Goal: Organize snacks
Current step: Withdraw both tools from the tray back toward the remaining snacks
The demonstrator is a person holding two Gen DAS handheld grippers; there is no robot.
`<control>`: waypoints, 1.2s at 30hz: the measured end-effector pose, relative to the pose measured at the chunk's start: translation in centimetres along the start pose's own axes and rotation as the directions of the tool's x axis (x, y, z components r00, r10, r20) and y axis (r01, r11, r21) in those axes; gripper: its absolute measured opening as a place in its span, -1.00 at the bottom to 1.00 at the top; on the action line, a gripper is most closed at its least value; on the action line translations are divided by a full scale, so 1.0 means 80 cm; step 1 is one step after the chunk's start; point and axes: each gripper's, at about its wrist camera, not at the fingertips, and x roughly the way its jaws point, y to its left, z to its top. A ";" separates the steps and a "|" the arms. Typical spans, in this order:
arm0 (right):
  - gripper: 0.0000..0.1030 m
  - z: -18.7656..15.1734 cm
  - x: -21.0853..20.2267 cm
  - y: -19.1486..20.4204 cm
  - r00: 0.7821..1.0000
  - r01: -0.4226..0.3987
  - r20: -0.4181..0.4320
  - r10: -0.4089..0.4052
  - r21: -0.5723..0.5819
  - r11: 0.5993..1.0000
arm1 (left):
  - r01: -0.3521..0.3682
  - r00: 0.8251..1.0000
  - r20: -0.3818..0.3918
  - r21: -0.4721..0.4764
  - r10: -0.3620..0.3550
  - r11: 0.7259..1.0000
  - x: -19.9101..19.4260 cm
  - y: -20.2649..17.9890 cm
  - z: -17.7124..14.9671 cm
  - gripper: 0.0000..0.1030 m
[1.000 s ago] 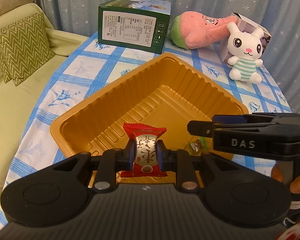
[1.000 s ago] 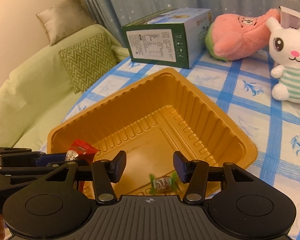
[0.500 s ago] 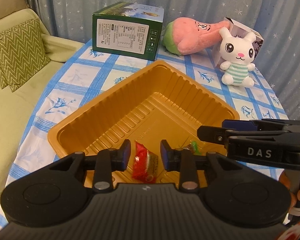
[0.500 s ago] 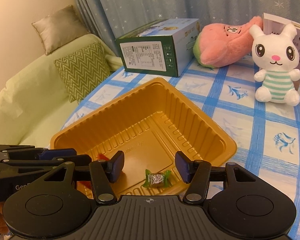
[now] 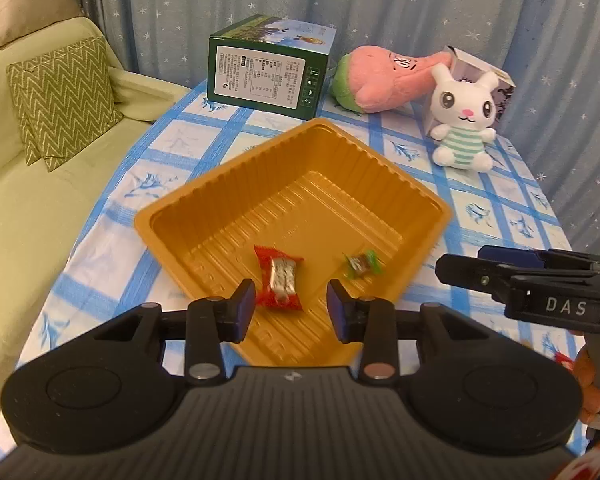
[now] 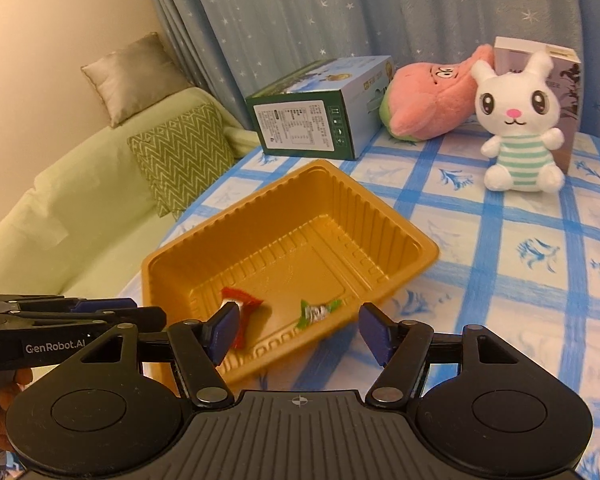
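An orange plastic tray (image 5: 380,168) (image 6: 384,216) sits on the blue-checked tablecloth. A red and silver wrapped candy (image 5: 279,278) (image 6: 242,300) and a small green-ended candy (image 5: 362,264) (image 6: 318,312) lie on the tray's floor near its front corner. My left gripper (image 5: 291,306) is open and empty, above the tray's near edge, just behind the red candy. My right gripper (image 6: 296,330) is open and empty, above the tray's near corner. Each gripper shows from the side in the other's view, the right one (image 5: 540,280) and the left one (image 6: 72,320).
A green carton (image 5: 268,72) (image 6: 320,116), a pink plush (image 5: 384,76) (image 6: 432,92), a white rabbit plush (image 5: 464,120) (image 6: 518,124) and a small box (image 6: 556,80) stand at the table's far side. A green sofa with cushions (image 5: 64,96) lies left of the table.
My left gripper opened and let go of the red candy, which dropped into the tray. Both grippers have pulled back and up from the tray.
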 end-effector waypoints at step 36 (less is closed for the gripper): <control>0.39 -0.169 -0.215 -0.112 0.995 0.070 -0.071 -0.067 0.052 0.996 | 0.002 0.999 -0.042 0.019 -0.001 1.000 -0.095 -0.146 -0.171 -0.31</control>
